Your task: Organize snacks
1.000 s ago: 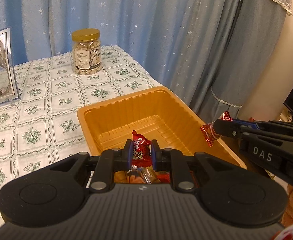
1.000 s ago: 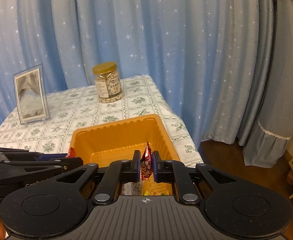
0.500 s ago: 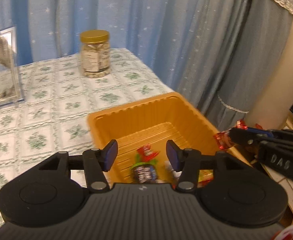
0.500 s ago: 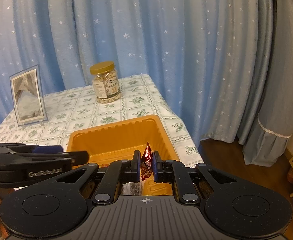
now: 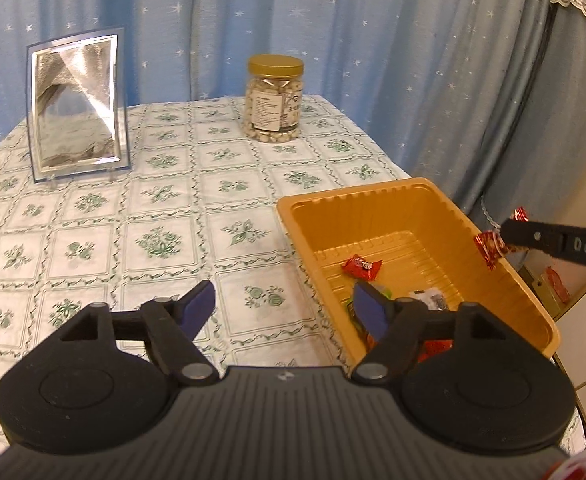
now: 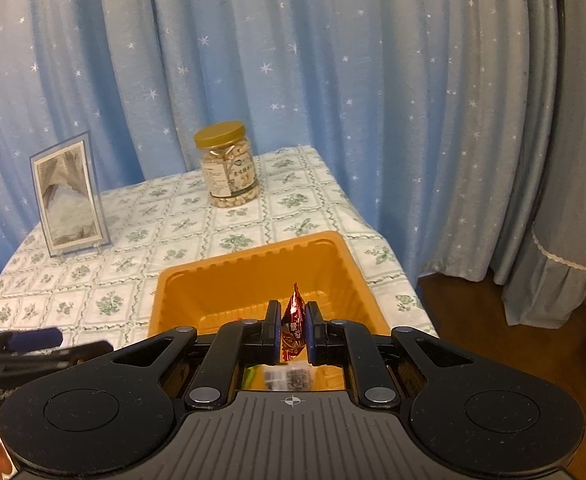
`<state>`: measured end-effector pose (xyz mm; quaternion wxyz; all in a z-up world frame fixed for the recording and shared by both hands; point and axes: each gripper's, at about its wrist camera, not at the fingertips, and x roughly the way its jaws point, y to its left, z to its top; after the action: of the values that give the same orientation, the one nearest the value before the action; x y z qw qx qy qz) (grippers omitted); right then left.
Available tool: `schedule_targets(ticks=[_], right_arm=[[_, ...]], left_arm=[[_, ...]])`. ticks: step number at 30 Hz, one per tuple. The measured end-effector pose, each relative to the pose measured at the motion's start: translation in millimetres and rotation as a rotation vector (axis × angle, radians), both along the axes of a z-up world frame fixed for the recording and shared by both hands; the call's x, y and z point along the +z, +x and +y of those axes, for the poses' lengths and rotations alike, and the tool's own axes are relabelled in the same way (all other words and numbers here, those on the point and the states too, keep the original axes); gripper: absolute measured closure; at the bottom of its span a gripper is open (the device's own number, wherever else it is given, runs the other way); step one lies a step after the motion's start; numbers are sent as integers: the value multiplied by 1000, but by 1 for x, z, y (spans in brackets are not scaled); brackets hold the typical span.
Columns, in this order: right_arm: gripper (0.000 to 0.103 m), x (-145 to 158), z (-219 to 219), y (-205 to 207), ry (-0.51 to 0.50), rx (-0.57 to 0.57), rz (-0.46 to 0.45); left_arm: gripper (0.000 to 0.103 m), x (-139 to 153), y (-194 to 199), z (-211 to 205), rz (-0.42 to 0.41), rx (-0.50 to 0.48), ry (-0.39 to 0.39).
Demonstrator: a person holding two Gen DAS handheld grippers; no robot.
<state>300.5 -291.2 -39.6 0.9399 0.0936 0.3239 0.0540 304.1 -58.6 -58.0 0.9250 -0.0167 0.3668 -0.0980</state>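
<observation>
A home, by the look of it: blue star-print curtains [image 6: 333, 80] with lace trim hang well beyond the fingers. Ahead of the fingertips a table wears a floral cloth [image 5: 133, 220], with a photo frame [image 5: 77, 104] and a jar [image 5: 275, 98] standing at its far side.

Left gripper [image 5: 285, 306] opening up, blue-padded fingers [image 5: 199, 305] spreading wide with nothing between them, tilting downward. Right gripper [image 6: 293, 326] staying out of it, fingers [image 6: 273, 326] pinching tight on a red candy wrapper [image 6: 293, 330], also angling down.
</observation>
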Motion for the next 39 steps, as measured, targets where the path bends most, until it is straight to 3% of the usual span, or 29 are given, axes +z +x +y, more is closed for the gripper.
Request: schedule_targets(ticks=[4,7,9,11,12,23,39], right_arm=[[91,2,4,8,13,17,-11],[90,3,1,12,99,53,-52],[79,6,-2,13,113,36,-56],[44,8,-7,9,129,22,-72],[42,10,-8,7,128,9,-77],[41,11,-14,-32,92,-50,8],[30,18,-4,-131,61,-72,116]], left_arm=[[17,0,-3,3,-8,14,12],[11,0,-5,4,-9,21,14],[8,1,-7,5,-14,28,16],[6,1,-10,6,-16,31,17],[5,1,-12,6,-14,31,17],[0,7,-39,3,1,46,15],[0,33,-122,-1,37,57,-1]])
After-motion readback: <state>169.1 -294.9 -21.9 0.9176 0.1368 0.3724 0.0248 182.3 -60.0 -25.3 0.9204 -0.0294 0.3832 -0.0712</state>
